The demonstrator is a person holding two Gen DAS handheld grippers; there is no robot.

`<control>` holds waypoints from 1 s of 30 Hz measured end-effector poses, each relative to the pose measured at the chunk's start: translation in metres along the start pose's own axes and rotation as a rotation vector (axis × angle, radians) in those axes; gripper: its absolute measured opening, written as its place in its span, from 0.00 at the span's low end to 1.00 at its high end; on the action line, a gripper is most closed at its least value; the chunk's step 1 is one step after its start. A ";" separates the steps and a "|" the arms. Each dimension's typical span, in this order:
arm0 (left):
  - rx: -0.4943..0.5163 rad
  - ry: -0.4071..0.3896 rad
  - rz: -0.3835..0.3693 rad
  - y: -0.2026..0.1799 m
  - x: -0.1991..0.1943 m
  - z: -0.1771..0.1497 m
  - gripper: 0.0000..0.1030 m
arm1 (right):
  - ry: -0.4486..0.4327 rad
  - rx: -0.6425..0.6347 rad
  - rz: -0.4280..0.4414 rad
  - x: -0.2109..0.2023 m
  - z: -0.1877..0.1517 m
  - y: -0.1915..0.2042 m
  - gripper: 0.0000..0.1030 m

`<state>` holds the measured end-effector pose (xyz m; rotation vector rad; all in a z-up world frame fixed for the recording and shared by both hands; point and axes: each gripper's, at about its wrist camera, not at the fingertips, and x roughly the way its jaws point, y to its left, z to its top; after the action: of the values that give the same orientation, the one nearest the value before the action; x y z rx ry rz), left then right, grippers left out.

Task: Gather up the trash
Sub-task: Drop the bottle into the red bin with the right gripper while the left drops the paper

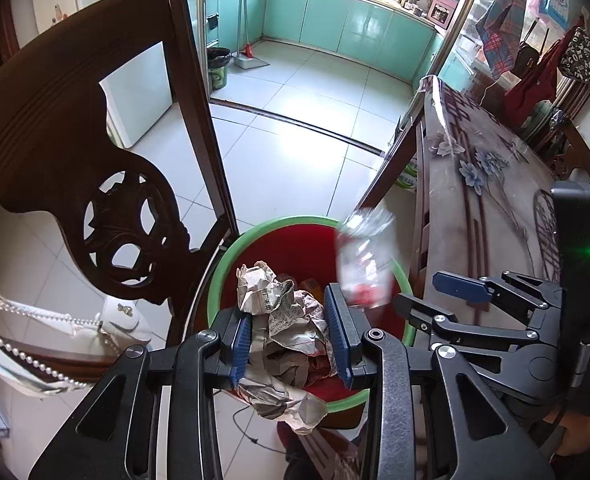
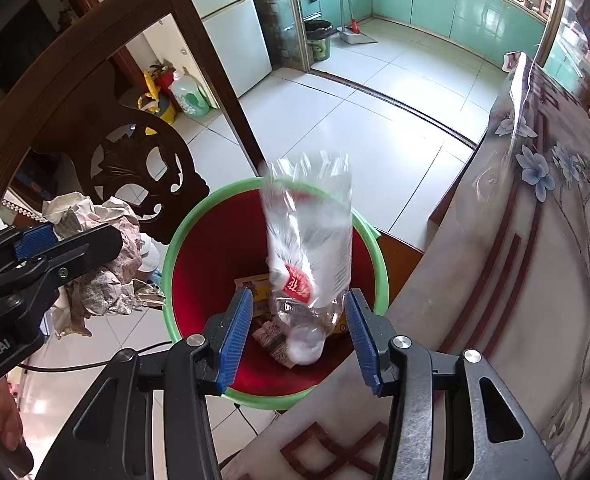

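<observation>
Some scraps already in red waste bin [image 2: 215,256]; plastic bottle [image 2: 311,240] blurred between spread right gripper [image 2: 297,336]; crumpled paper [image 1: 283,320] pinched in left gripper [image 1: 293,332], undropped.

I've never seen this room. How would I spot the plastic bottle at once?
Find the dark carved wooden chair and the table with the flowered cover; between them on the tiled floor stands a red bin with a green rim. The bottle is right over its mouth, cap end down. Unlike the crumpled newspaper nearby, it is see-through with a red label.
</observation>
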<state>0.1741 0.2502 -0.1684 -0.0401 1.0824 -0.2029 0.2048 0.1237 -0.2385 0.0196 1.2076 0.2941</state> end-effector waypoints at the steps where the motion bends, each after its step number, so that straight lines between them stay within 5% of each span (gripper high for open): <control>1: -0.002 0.003 -0.001 0.001 0.002 0.000 0.31 | -0.002 0.000 -0.002 0.000 0.001 0.001 0.45; 30: 0.047 0.181 0.002 -0.021 0.089 0.004 0.38 | -0.129 0.016 -0.100 -0.083 -0.014 0.002 0.50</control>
<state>0.2150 0.2133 -0.2419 0.0225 1.2575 -0.2335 0.1649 0.1039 -0.1666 -0.0079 1.0792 0.1933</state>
